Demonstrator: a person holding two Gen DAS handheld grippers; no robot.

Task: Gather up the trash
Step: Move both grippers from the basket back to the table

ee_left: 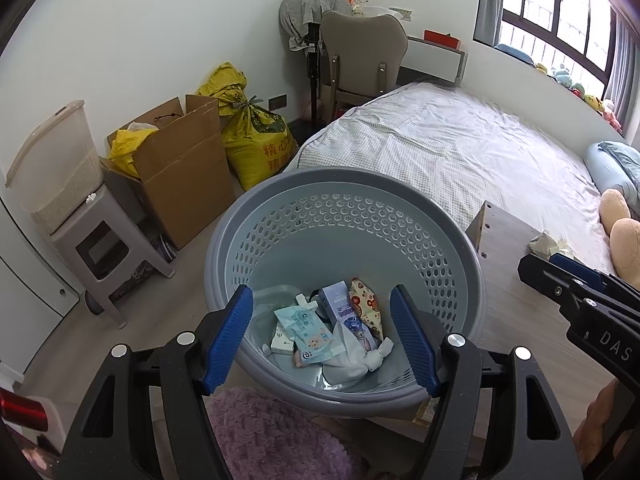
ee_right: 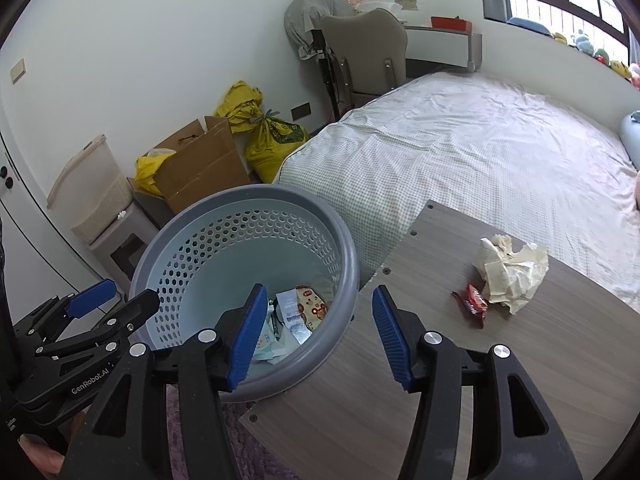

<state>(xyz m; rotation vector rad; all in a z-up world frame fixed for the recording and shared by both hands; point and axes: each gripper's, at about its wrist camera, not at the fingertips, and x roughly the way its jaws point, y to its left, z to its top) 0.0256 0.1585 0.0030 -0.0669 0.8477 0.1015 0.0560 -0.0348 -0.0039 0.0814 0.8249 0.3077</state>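
A grey perforated basket [ee_left: 344, 184] stands on the floor beside a low wooden table and holds several wrappers and a knotted white bag [ee_left: 352, 360]. It also shows in the right wrist view [ee_right: 340, 236]. My left gripper [ee_left: 326, 332] is open and empty above the basket. My right gripper [ee_right: 320, 336] is open and empty over the basket's rim and the table's corner. A crumpled cream paper [ee_right: 512, 272] and a red wrapper [ee_right: 472, 304] lie on the table [ee_right: 440, 360], to the right of my right gripper.
A bed [ee_right: 460, 152] lies behind the table. A cardboard box [ee_left: 180, 164], yellow sacks [ee_left: 256, 140], a plastic stool [ee_left: 104, 248] with a bin and a chair [ee_left: 360, 56] line the wall. A purple rug [ee_left: 272, 436] lies under the left gripper.
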